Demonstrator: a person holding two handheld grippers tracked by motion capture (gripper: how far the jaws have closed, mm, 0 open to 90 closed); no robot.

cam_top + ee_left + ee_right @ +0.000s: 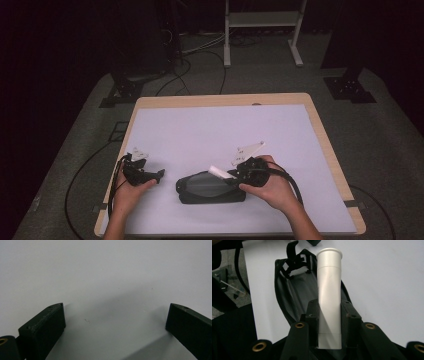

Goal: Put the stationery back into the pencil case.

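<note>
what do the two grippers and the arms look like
Both grippers are black: the left gripper and right gripper each carry a pale grey three-cornered plate on top and trail a black cable. The jaws are blocky black pads with small screw holes; brass-coloured rings sit at their bases. The forearms are bare, no sleeves in view.

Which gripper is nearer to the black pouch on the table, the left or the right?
Right. The right gripper holds a white tube directly over the black pouch, at its right end. The left gripper sits off the pouch's left end, apart from it, jaws open.
</note>
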